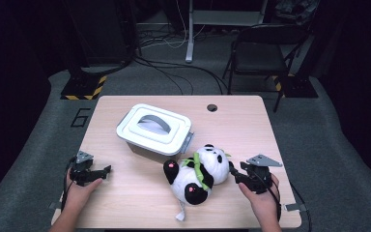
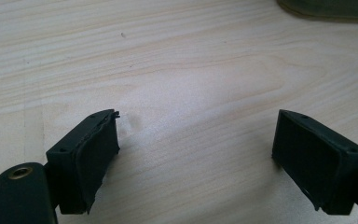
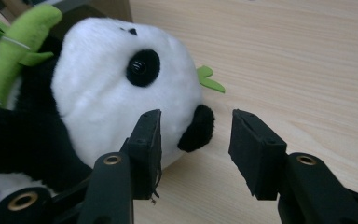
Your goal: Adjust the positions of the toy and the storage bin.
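A plush panda lies on its back on the wooden table, holding a green bamboo stalk. In the right gripper view its white head and one black ear sit just ahead of my right gripper, whose jaws stand open around the ear without touching it. My right gripper is at the panda's right side. My left gripper rests near the table's left edge, open over bare wood.
A grey-white lidded box with a handle stands behind the panda at mid table. A round hole is near the far edge. Beyond the table are a folding chair, cables and black-yellow floor bases.
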